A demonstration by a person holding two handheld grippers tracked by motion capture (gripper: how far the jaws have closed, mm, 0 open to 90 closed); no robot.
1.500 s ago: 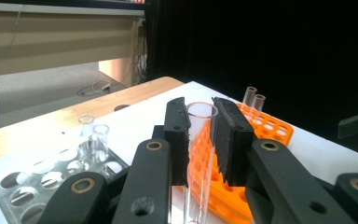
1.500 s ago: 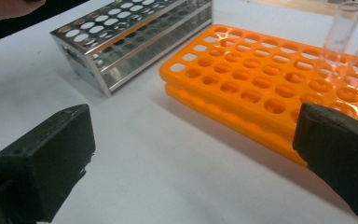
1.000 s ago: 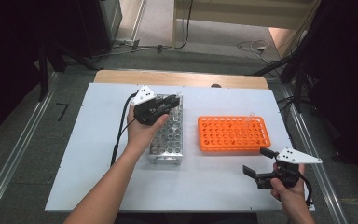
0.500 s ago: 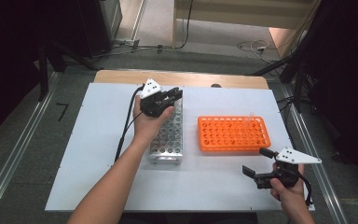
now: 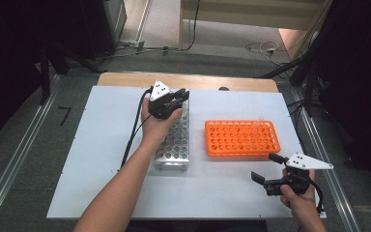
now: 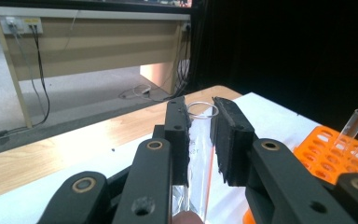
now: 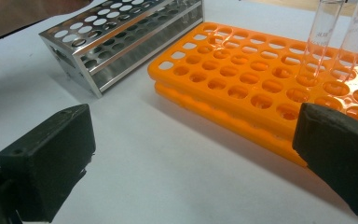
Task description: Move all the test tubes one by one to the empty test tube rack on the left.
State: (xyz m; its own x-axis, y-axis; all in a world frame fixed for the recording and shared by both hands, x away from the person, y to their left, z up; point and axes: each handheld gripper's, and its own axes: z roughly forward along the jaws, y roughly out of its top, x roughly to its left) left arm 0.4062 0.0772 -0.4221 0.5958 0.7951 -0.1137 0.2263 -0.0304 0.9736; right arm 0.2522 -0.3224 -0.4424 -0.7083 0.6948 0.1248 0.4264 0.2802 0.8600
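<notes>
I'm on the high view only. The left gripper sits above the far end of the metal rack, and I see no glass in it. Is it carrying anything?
Observer: Yes. In the left gripper view, the left gripper is shut on a clear glass test tube, open rim above the pads.
Operator: Does the orange plastic rack hold any tubes yet?
Observer: The right gripper view shows two clear tubes standing in the orange plastic rack, side by side in holes of its farther rows.
Operator: And the right gripper?
Observer: The right gripper is open, with bare white table between its pads, short of the orange rack's near edge.
</notes>
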